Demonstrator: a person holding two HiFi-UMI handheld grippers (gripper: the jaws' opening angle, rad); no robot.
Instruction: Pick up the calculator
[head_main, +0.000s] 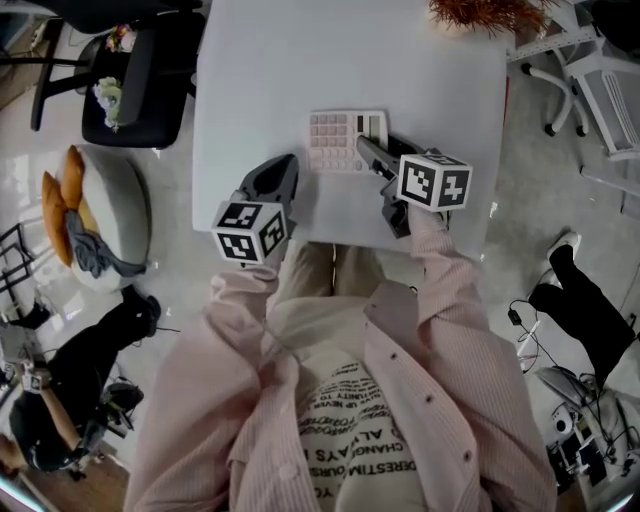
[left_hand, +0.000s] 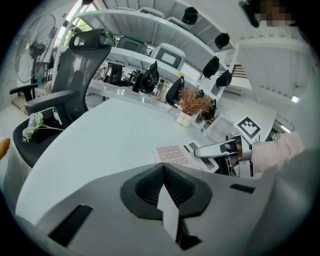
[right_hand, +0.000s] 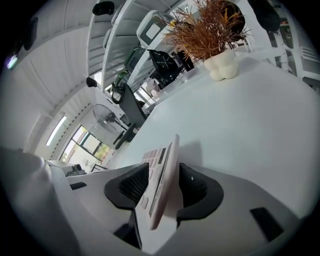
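A pink and white calculator (head_main: 335, 140) lies near the front of the white table (head_main: 260, 80). My right gripper (head_main: 368, 150) has its jaws over the calculator's right edge. In the right gripper view the calculator (right_hand: 162, 175) stands edge-on between the two dark pads, and the gripper (right_hand: 162, 187) is shut on it. My left gripper (head_main: 285, 170) hovers to the left of the calculator, shut with nothing in it. In the left gripper view the calculator (left_hand: 175, 154) shows beyond the closed left gripper (left_hand: 164, 170), with the right gripper's finger (left_hand: 215, 149) over it.
A dried orange plant in a white pot (head_main: 480, 12) stands at the table's far right edge. A black office chair (head_main: 130, 70) is left of the table, with a round white seat holding orange cushions (head_main: 90, 215) beside it. People's legs (head_main: 580, 300) show on the floor at the right.
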